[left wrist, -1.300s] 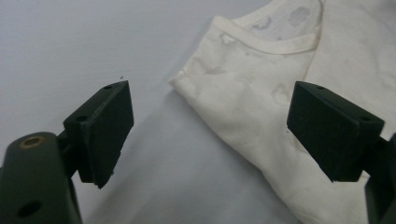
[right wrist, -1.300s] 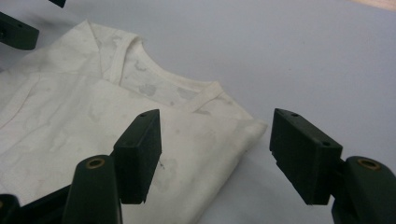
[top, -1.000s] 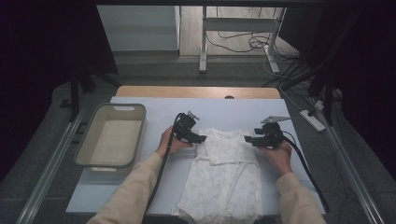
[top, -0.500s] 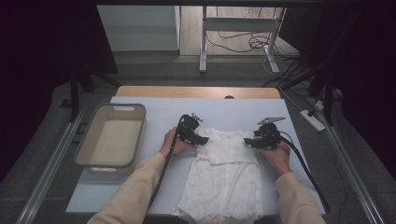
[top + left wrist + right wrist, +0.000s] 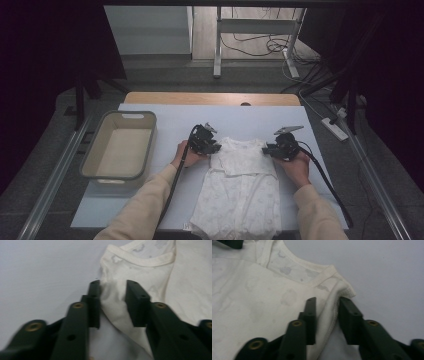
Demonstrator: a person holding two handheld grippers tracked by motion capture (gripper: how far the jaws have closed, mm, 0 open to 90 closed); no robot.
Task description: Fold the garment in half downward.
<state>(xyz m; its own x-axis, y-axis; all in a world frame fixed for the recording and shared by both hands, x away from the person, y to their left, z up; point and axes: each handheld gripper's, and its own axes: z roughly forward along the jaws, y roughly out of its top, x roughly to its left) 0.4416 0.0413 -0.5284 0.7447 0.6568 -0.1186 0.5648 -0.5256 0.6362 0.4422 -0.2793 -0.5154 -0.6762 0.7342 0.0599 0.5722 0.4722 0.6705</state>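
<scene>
- Found the white garment [image 5: 240, 190] lying flat on the table [image 5: 180, 115], neckline at the far end and hem reaching the near edge.
- Saw the left claw [image 5: 112, 290] clamped on a bunched fold at one shoulder; had just been closing, with cloth filling the gap between the pads.
- Saw the right claw [image 5: 327, 302] pinched on the hemmed edge of the other shoulder; had likewise just been closing on fabric.
- Judged the paired shoulder grips as chosen to keep the top edge level and stretched, so as to lift or fold the piece without skewing it.
- Noted both claws held low and nearly level, likely to catch the thin cloth right at the table surface.
- Noticed bare table beyond the neckline and on both sides, giving free room to pull away or fold towards the near side.
- Marked the grey tub [image 5: 121, 176] well apart to the left, beside the left forearm, and the hem close to the near edge: little slack there.
</scene>
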